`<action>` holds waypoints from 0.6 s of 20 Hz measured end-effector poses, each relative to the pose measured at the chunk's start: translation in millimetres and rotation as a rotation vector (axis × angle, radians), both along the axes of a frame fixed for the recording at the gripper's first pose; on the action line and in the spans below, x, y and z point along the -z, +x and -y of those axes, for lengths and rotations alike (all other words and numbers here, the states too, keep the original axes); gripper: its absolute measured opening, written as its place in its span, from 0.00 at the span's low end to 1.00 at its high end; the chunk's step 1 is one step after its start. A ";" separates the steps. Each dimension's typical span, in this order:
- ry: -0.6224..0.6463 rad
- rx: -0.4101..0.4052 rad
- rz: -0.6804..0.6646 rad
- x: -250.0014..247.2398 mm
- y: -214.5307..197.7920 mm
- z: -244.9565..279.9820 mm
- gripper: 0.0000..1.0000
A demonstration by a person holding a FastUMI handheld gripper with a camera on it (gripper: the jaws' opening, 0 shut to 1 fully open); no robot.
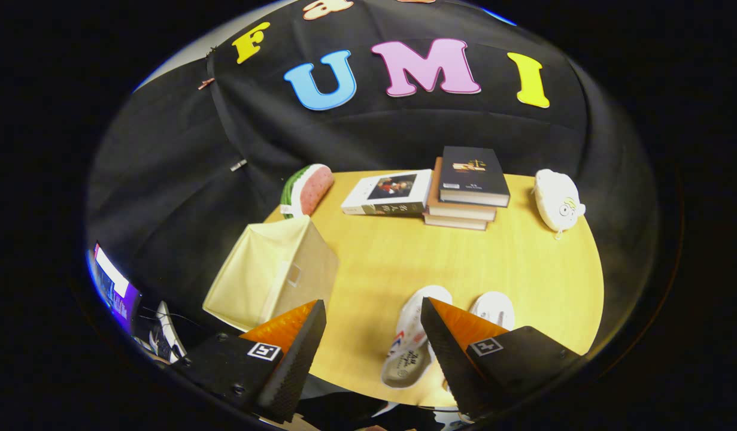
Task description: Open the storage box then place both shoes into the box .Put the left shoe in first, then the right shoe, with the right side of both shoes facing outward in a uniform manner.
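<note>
My gripper [373, 314] hangs above the near edge of the table [512, 269], fingers spread wide, grasping nothing. One white shoe [411, 344] lies between the fingers; the second shoe [494, 308] lies just beyond the right finger. The beige storage box [272, 272], lid closed, stands beyond the left finger. Farther back: a watermelon cushion [308, 190], books [428, 191], a white plush [558, 200].
</note>
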State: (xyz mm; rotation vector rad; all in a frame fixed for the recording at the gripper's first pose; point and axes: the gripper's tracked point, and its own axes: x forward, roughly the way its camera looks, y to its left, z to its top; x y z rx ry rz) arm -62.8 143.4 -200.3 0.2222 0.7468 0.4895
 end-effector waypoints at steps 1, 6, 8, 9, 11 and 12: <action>-0.031 0.005 -0.011 12.8 -2.4 6.7 0.98; -0.160 0.011 -0.078 65.0 -21.0 30.6 0.98; -0.180 0.023 -0.107 84.5 -26.2 37.8 0.97; -0.184 0.025 -0.122 93.2 -27.3 39.1 0.97; -0.196 0.027 -0.144 107.9 -29.5 40.8 0.93; -0.204 0.024 -0.152 115.3 -29.0 41.1 0.88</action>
